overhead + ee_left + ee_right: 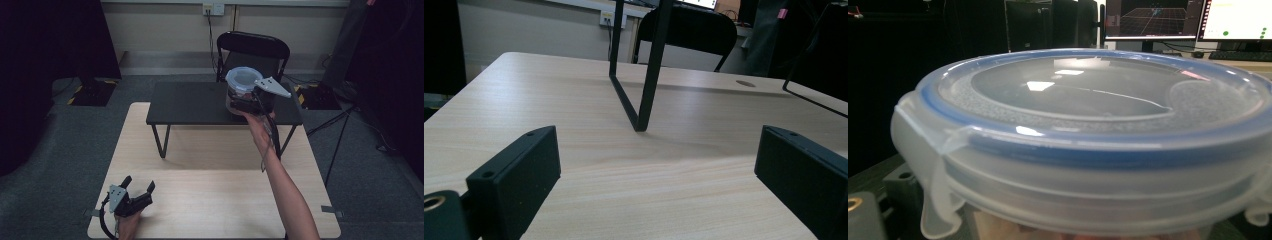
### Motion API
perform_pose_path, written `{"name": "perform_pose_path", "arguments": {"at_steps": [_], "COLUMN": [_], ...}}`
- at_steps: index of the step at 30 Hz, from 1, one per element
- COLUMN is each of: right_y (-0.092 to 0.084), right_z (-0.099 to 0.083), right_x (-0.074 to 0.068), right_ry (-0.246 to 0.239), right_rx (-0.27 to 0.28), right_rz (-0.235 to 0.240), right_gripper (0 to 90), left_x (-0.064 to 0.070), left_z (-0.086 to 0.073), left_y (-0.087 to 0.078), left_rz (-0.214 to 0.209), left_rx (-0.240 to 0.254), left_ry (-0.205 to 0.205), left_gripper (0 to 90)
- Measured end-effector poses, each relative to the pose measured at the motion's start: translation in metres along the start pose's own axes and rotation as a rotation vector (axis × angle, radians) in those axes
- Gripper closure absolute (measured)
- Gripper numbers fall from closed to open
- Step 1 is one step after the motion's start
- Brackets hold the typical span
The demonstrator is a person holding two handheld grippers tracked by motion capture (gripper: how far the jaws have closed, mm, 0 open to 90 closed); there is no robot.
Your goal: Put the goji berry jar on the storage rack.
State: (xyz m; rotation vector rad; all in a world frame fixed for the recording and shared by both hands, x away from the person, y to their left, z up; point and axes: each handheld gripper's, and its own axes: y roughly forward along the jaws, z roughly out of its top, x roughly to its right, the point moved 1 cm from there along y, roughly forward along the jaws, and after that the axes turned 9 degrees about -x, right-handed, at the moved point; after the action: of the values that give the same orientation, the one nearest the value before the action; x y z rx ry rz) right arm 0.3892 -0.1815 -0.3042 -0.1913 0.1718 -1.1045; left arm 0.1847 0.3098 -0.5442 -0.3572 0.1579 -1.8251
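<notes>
The tub [243,90] – lid upright – is clamped in the right gripper [260,97] above the right end of the shelf [190,107]; the left gripper [131,196], jaws apart, rests at the desk's [210,200] near-left corner – well apart.

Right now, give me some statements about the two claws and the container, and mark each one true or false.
1. The right claw is at the lidded container over the black raised shelf. True.
2. The container's lid is off. False: the blue-rimmed lid is on.
3. The left claw holds a cup. False: it is open over the bare wooden table.
4. A black chair stands behind the shelf. True.
</notes>
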Motion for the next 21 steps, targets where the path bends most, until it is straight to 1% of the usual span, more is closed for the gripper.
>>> {"name": "perform_pose_path", "arguments": {"at_steps": [4,11,21], "right_y": [0.015,0.035,0.051], "right_z": [0.001,-0.002,-0.007], "right_x": [-0.003,-0.007,-0.008], "right_ry": [0.002,0.010,0.026], "right_rx": [-0.010,-0.008,-0.018], "right_rz": [-0.010,-0.025,-0.049], "right_gripper": [1.6,1.6,1.6], "left_x": [0.000,-0.001,-0.001], "left_z": [0.000,0.000,0.000], "left_y": [0.000,0.000,0.000], "left_rz": [0.000,-0.003,-0.005], "left_rx": [0.000,0.000,0.001], "left_ry": [0.006,0.007,0.007], "left_gripper": [3.5,3.5,3.5]}}
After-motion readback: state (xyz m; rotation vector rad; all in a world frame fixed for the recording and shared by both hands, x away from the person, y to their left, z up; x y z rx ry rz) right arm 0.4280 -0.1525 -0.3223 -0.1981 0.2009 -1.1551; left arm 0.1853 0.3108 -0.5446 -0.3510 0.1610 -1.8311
